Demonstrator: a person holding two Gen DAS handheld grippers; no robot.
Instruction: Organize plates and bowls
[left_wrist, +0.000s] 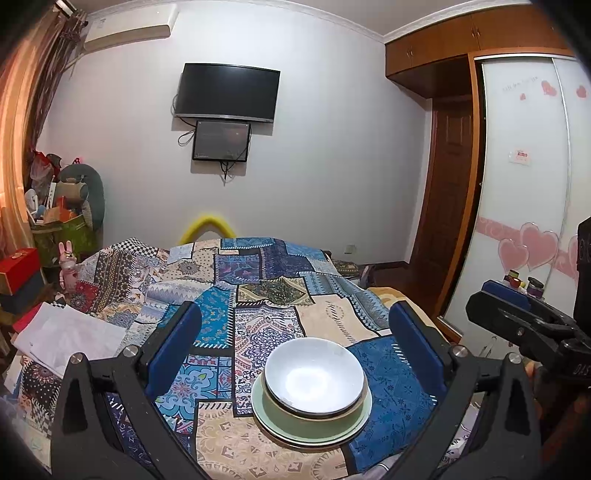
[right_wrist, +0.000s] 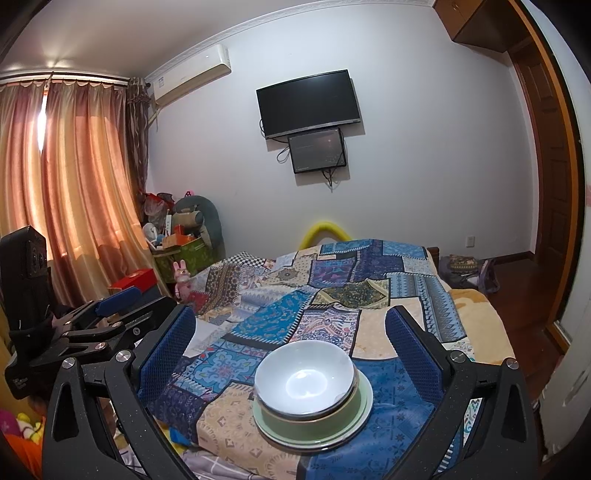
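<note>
Between your left gripper (left_wrist: 295, 354) and right gripper (right_wrist: 290, 354), both spread wide and empty, a white bowl (left_wrist: 314, 374) nests in a green bowl (left_wrist: 314, 419) on a pale plate (left_wrist: 266, 410) atop the patchwork quilt (left_wrist: 258, 295); likely slippery, breakable; pinch the rims.

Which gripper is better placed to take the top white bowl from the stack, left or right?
Slightly the left, though it is close. Both the left gripper and right gripper are open and empty. The white bowl sits nearer the middle between the left one's fingers, above the green bowl and plate.
</note>
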